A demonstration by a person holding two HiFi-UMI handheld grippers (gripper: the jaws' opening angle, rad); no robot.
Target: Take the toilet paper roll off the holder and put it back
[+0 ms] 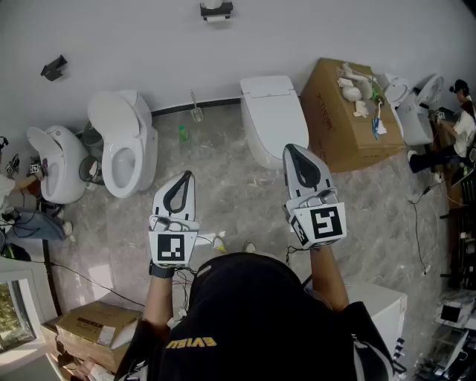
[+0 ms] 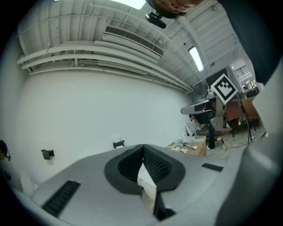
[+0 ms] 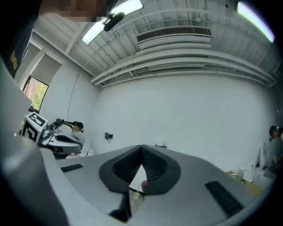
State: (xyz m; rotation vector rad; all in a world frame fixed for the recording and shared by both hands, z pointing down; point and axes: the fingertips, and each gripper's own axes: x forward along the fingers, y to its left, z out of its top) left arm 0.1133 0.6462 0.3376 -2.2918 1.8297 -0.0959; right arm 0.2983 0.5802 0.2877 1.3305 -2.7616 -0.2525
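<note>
1. The task looks not yet begun. The toilet paper roll sits on its holder, high on the white wall at the far side of the room, well apart from both grippers.
2. The left gripper is held out over the floor. In the left gripper view its fingers meet at the tip and carry nothing.
3. The right gripper is held out beside it, a little further forward. Its fingers are likewise closed together and empty.
4. By my judgement everything is left to do: walk up to the wall, part the fingers of one gripper, take the roll off the holder, then set it back on.
5. Count, wall fittings: two. One is the holder with the roll. The other is a dark fitting further left that seems to carry no roll.
6. Count, toilets: at least four. Two stand at the left, one in the middle with its lid shut, and one at the far right. White parts beside that last one may belong to another, I cannot tell.
7. Count, cardboard boxes: two, a large one right of the middle toilet and a smaller one at the lower left.
8. Count, small things by the wall: one green bottle and one brush.
9. Count, grippers: two, each with one marker cube.
</note>
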